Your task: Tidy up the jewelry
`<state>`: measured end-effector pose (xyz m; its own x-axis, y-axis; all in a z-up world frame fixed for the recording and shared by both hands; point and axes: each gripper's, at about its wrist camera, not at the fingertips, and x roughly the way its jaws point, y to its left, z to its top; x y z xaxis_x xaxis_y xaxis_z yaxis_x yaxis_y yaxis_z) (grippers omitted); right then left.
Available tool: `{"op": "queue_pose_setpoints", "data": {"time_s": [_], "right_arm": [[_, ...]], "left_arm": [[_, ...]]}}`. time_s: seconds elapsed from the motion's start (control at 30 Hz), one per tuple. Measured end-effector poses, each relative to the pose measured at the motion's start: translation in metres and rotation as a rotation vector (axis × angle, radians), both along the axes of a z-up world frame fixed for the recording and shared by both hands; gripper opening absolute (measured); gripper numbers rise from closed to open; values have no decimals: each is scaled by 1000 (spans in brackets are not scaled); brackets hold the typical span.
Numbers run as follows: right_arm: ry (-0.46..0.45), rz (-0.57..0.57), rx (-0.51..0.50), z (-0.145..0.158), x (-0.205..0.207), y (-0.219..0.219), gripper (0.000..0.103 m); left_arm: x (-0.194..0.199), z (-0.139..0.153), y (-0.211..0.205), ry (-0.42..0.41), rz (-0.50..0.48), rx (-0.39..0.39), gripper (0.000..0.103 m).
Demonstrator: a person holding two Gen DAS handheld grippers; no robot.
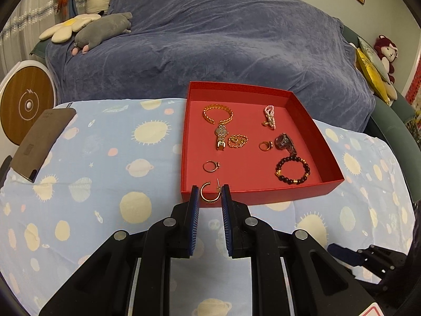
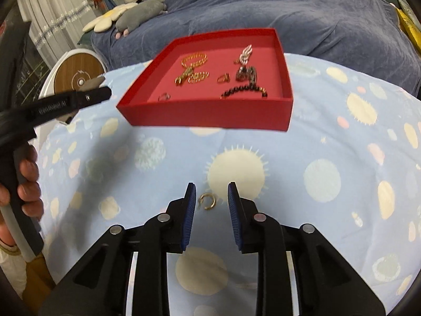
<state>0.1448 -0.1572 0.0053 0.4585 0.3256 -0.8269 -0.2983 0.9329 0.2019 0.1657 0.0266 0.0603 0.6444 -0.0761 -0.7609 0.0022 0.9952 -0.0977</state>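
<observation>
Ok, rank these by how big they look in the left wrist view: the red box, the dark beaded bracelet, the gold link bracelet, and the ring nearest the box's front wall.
1. red box
2. dark beaded bracelet and gold link bracelet: look alike in size; the beaded one lies nearer the camera, so unranked
3. ring
</observation>
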Motion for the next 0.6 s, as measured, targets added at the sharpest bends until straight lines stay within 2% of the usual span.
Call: {"op": "queue_pose_setpoints", "data": {"time_s": [0.13,0.5,0.6], "right_arm": [[-26,7,-58,-7,-4,13,25],[-35,33,-117,-21,-6,26,25],[-40,26,-121,-22,-4,26,21]], "left_arm": [[-9,1,1,-2,0,-16,15],[-14,-4,-1,17,-20,-23,15],[-13,-5,-1,19,-23,-23,15]]}}
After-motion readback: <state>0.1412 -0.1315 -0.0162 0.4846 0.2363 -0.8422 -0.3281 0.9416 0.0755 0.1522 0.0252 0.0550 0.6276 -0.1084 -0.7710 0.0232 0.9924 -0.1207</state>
